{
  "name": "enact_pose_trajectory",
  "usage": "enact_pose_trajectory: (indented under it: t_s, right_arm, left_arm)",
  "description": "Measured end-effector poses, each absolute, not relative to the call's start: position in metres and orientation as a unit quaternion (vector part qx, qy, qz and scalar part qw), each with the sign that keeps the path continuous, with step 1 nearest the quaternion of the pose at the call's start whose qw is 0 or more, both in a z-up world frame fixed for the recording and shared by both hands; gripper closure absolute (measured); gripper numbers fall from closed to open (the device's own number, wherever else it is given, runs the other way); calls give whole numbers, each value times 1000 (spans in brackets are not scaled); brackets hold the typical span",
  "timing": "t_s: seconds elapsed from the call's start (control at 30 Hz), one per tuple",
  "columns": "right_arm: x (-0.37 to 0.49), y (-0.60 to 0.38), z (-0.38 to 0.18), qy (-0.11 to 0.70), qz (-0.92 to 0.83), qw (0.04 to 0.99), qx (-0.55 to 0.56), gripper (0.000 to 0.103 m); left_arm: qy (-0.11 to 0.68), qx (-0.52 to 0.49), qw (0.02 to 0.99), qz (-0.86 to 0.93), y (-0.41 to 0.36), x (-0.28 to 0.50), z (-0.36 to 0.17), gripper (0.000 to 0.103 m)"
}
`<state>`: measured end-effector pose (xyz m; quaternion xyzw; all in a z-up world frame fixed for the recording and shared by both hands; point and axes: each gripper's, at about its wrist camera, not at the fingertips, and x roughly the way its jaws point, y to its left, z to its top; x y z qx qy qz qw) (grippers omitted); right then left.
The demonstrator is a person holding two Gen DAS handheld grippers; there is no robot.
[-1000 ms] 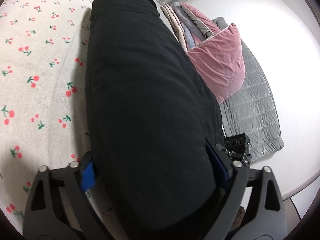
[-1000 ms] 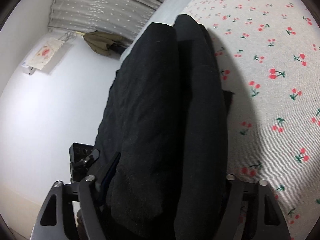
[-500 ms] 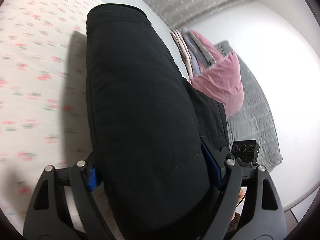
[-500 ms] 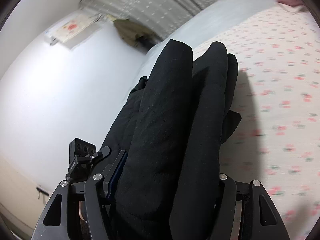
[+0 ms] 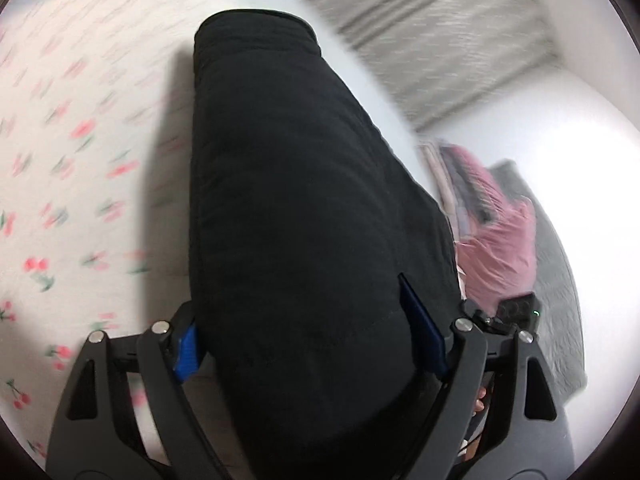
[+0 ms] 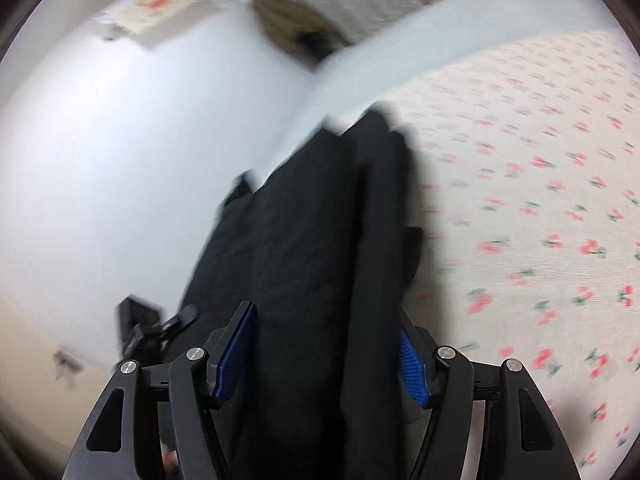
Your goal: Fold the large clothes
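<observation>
- The left gripper [image 5: 312, 344] has its jaws spread wide and clamped on a thick black folded garment [image 5: 304, 208]; the blue pads [image 5: 187, 349] press into both flanks of the bundle.
- The right gripper [image 6: 326, 350] likewise pinches the black folded garment [image 6: 320, 248], layered folds packed between its blue pads [image 6: 412, 364].
- In the left wrist view the garment runs from 6 o'clock up to 12 o'clock, its far end a blunt rounded edge above the cherry-print bedsheet [image 5: 80, 160].
- Open sheet lies from 7 to 11 o'clock there; in the right wrist view the cherry-print bedsheet [image 6: 540, 200] spreads free from 1 to 5 o'clock.
- At 3 o'clock of the left view a pink cushion [image 5: 500, 248] and a stack of folded clothes [image 5: 452, 184] crowd the garment's edge, on a grey quilted mat [image 5: 560, 288].
- A pale floor [image 6: 100, 160] fills 8 to 11 o'clock of the right view.
- The garment hides each gripper's inner throat and the sheet beneath it; whether it touches the bed I cannot tell.
- Both views are smeared; the curtain [image 5: 432, 40] and a dark object [image 6: 296, 28] at 12 o'clock are hard to make out.
</observation>
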<state>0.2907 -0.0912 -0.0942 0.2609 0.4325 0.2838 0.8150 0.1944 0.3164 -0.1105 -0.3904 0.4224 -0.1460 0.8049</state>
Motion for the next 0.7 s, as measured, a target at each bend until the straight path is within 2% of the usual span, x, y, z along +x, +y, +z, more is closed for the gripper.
enact_pose_trajectory:
  t_s: [0.07,0.13,0.37,0.43,0.5,0.7]
  right_arm:
    - [300,-105,-114,448,271,808,269,33]
    - [297,-113,-119,455,274,799,282,33]
    - [239,-115,-76,425,268,838,213,32]
    - [217,-113,-65,414,256,854,180,27]
    - [199,-115,-58,406,243,867,155,23]
    - [150,-124,-40,400,198,888,108,20]
  left_arm:
    - [414,-413,794,-167,319,195,-116,19]
    - [418,-381,810,-153,309,194,-103,18]
    - [413,-310,854,-59,286,157,-66,18]
    - [400,-254,880,-32,267,141,-45,14]
    - [396,-204,895,6,257,128,-31,6]
    - [416,-99,899,96,233,76,-21,1]
